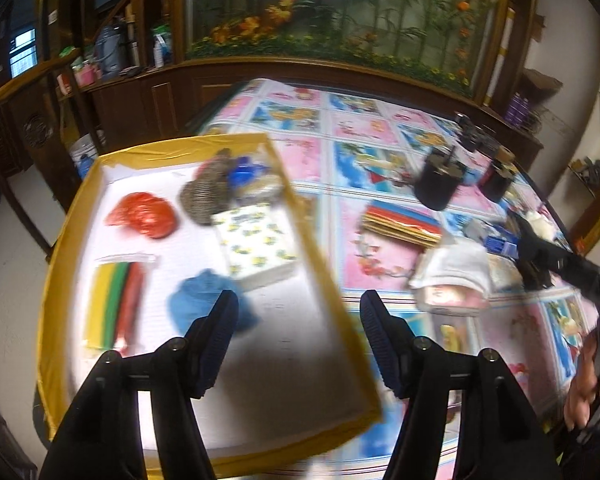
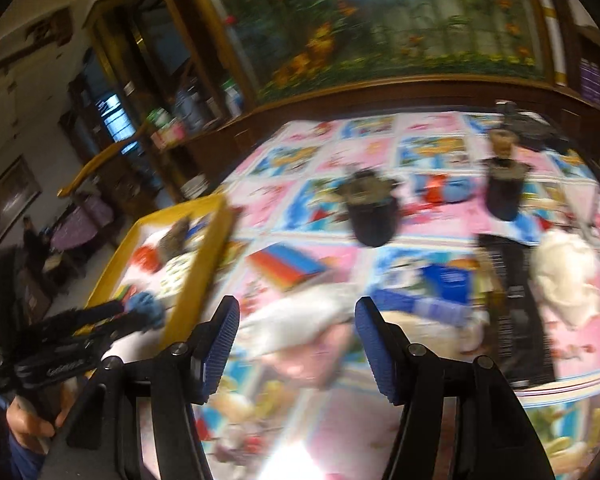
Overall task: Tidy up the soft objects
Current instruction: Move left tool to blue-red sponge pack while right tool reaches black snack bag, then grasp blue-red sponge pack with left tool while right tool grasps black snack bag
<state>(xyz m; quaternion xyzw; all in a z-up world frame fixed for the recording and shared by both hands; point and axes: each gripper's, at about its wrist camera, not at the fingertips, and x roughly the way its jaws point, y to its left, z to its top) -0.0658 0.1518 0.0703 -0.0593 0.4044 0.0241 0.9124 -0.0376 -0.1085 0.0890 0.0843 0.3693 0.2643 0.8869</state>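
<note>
A yellow-rimmed tray (image 1: 304, 220) with a white floor holds a red soft lump (image 1: 144, 214), a striped sponge pack (image 1: 114, 300), a blue cloth (image 1: 204, 300), a patterned tissue pack (image 1: 256, 244) and a scrubber (image 1: 206, 196). My left gripper (image 1: 296, 332) is open and empty above the tray's right part, near the blue cloth. My right gripper (image 2: 296, 340) is open and empty above a white and pink cloth bundle (image 2: 300, 332), which also shows in the left wrist view (image 1: 452, 280). A striped sponge stack (image 2: 286, 266) and a white fluffy cloth (image 2: 568, 276) lie on the table.
The table has a pink and blue patterned cover (image 1: 352, 128). Two dark pots (image 2: 372, 212) (image 2: 504, 188) stand at the middle and right. A black flat item (image 2: 516, 312) and a blue packet (image 2: 452, 280) lie near the right gripper. Wooden cabinets stand behind.
</note>
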